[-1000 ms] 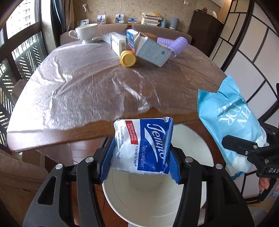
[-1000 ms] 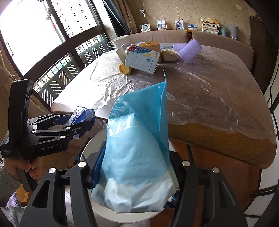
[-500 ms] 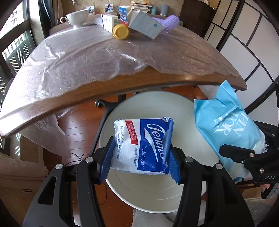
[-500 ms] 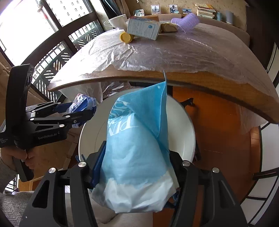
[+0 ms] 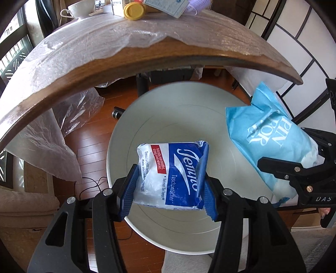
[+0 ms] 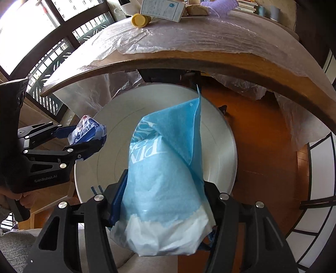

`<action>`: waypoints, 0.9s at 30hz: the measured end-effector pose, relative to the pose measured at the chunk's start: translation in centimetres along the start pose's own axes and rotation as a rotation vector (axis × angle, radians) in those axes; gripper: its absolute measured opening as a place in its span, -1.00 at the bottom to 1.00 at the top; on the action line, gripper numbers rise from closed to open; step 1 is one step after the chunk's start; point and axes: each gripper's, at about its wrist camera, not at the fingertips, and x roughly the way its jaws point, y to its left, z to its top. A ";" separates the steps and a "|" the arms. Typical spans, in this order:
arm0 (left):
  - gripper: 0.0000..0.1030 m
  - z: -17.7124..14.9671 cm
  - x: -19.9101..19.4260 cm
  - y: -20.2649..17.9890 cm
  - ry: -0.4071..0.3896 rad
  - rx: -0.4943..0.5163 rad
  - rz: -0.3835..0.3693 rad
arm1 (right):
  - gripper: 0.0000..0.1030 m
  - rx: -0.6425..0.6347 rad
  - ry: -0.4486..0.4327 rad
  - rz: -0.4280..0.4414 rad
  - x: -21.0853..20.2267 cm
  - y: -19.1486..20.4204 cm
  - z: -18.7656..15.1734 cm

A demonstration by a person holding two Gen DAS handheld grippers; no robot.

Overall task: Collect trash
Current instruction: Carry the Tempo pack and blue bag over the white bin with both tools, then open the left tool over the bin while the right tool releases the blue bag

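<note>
Left gripper clamps blue-white plastic tissue pack, right gripper clamps light-blue crumpled paper bag; both above round white plastic bin. Risk: bag overhangs bin rim, could catch it or fall outside on release.

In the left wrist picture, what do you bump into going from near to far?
Left gripper → tissue pack → white bin → table → yellow lid

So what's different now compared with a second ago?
Both tongs, left and right, have tipped down from the table to over the white bin. They still clamp the tissue pack and blue bag; nothing dropped.
</note>
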 end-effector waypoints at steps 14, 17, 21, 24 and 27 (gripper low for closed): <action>0.08 0.4 2.5 0.0 0.057 -0.002 0.005 | 0.12 -0.020 0.057 -0.007 2.5 -0.2 0.3; 0.08 0.5 2.9 0.1 0.063 -0.002 0.009 | 0.12 -0.029 0.065 -0.008 2.9 -0.5 0.3; 0.08 0.6 3.4 0.2 0.071 -0.005 0.012 | 0.12 -0.044 0.079 -0.013 3.5 -0.6 0.4; 0.08 0.7 3.7 0.4 0.076 -0.008 0.010 | 0.12 -0.055 0.087 -0.015 3.8 -0.5 0.6; 0.08 0.8 4.0 0.4 0.081 -0.008 0.011 | 0.12 -0.066 0.094 -0.019 4.1 -0.4 0.8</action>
